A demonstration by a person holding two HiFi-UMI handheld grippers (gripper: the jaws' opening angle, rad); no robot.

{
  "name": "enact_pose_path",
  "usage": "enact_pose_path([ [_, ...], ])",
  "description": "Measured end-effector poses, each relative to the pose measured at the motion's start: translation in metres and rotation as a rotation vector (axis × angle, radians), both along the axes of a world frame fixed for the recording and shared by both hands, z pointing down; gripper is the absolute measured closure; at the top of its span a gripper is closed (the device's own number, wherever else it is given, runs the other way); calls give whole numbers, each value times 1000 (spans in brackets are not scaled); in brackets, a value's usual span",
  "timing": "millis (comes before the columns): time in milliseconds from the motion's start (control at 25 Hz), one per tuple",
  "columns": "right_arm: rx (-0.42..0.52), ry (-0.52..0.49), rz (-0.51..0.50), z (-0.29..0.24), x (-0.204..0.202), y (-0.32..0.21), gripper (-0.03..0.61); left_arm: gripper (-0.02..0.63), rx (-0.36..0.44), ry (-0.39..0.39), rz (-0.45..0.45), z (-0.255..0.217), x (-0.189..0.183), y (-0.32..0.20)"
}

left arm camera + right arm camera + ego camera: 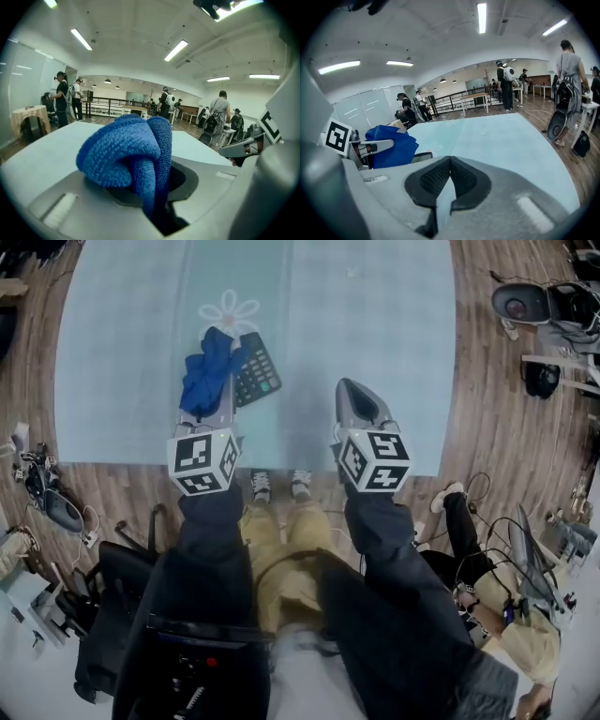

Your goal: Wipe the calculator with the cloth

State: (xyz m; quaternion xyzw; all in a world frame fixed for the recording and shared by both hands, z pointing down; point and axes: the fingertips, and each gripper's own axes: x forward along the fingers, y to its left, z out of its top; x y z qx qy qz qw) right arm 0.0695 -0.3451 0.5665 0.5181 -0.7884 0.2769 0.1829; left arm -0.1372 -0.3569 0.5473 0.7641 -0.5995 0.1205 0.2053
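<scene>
Left gripper (152,201): jaws clamped on bunched blue cloth (126,150). Seen from above, the cloth overlaps the left edge of the black calculator (258,371), which lies flat on the pale blue mat (394,334). Right gripper (449,161): jaws together, empty, apart to the calculator's right.

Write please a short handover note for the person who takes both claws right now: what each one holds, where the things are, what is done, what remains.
Left claw: shut on the blue cloth, which bunches out ahead of it.
Right claw: shut, empty, over the light blue mat, to the right of the calculator.
Calculator: lies keys up on the mat. In the head view the cloth overlaps its left edge; whether they touch cannot be told.
Done: the cloth is gripped and brought to the calculator.
Left: wipe the calculator with the cloth. Whether any wiping has been done cannot be told.
</scene>
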Motion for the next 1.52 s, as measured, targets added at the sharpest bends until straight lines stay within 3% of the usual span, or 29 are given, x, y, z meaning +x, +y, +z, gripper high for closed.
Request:
enact_pose_path([
  [200,-13,-1,1,9,1,3,578,545,-26,-158,-36,26,-26,-8],
  [360,-21,2,4,15,3,8,578,545,-89,-193,19,62,-9,-7],
  [680,-37,2,19,19,10,18,578,545,-182,-129,106,101,35,6],
  [1040,-40,1,28,17,15,31,578,545,-223,-41,203,110,80,20],
  [1320,-9,-3,26,1,14,40,578,545,-191,65,260,81,103,38],
  [1520,29,-27,15,-26,6,48,577,545,-142,168,234,36,95,52],
])
